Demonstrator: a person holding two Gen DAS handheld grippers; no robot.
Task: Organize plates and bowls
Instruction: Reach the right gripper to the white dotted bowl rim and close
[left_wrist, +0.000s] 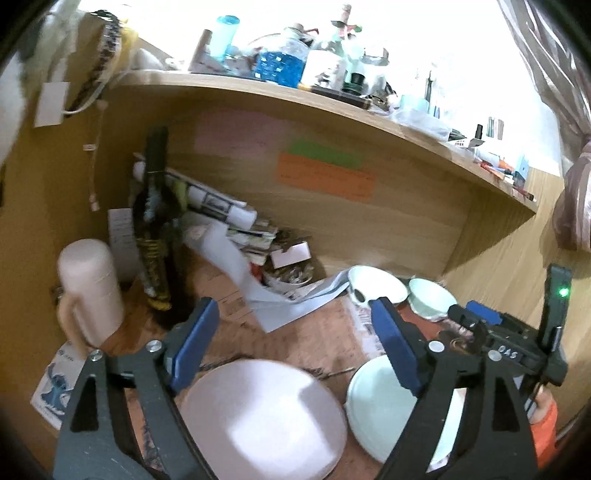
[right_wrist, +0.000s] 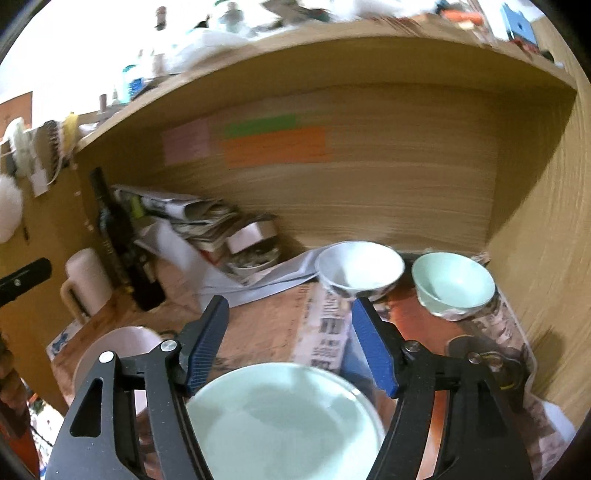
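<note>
A pink plate (left_wrist: 266, 417) lies flat on the desk below my left gripper (left_wrist: 295, 339), whose blue pads stand wide apart with nothing between them. Beside it to the right lies a pale green plate (left_wrist: 380, 402) (right_wrist: 284, 421), under my right gripper (right_wrist: 291, 339), which is also open and holds nothing. The right gripper's black body (left_wrist: 509, 332) shows at the right of the left wrist view. At the back right stand a white bowl (right_wrist: 360, 267) (left_wrist: 376, 284) and a pale green bowl (right_wrist: 452, 284) (left_wrist: 432, 299), both upright. The pink plate's edge (right_wrist: 118, 347) shows at the lower left of the right wrist view.
A pink jug with a handle (left_wrist: 90, 291) and a dark bottle (left_wrist: 155, 229) stand at the left. Rolled papers and magazines (left_wrist: 229, 225) pile against the wooden back wall. Newspaper (right_wrist: 332, 328) covers the desk. A cluttered shelf (left_wrist: 295, 85) overhangs the nook; a wooden side wall (right_wrist: 535, 295) closes the right.
</note>
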